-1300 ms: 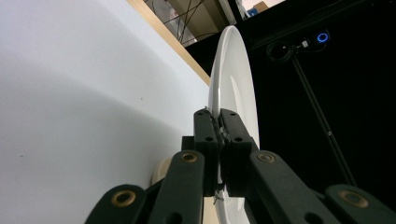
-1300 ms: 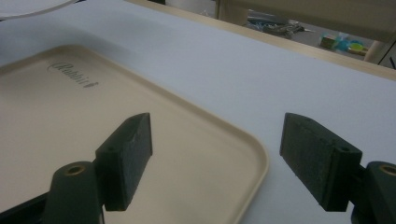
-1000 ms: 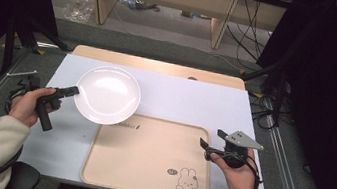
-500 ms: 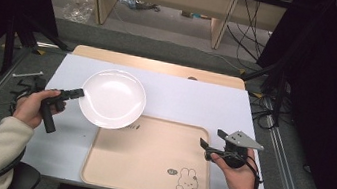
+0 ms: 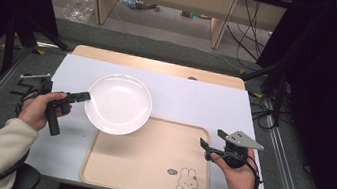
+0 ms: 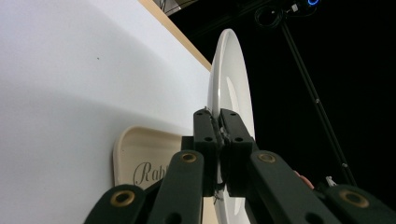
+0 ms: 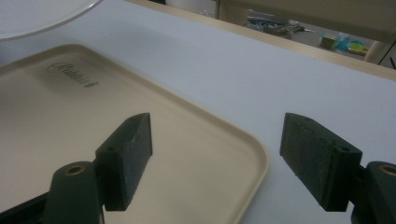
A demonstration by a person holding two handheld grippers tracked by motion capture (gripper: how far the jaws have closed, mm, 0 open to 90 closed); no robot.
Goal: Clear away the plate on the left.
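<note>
A white plate [image 5: 119, 103] hangs above the table, its near edge over the far left corner of the beige tray [image 5: 154, 173]. My left gripper [image 5: 86, 96] is shut on the plate's left rim. In the left gripper view the plate [image 6: 231, 88] stands edge-on, pinched between the two jaws of the left gripper [image 6: 218, 128]. My right gripper [image 5: 203, 145] rests at the tray's right edge, open and holding nothing. In the right gripper view the right gripper [image 7: 217, 154] has its jaws wide apart over the tray's corner [image 7: 247, 158].
The tray has a rabbit drawing [image 5: 187, 180] near its front right corner. A white sheet [image 5: 195, 103] covers the wooden table. A desk frame and cables [image 5: 249, 15] lie on the floor beyond the table.
My left gripper has carried the plate to the right, toward the tray. The right gripper has stayed where it was.
</note>
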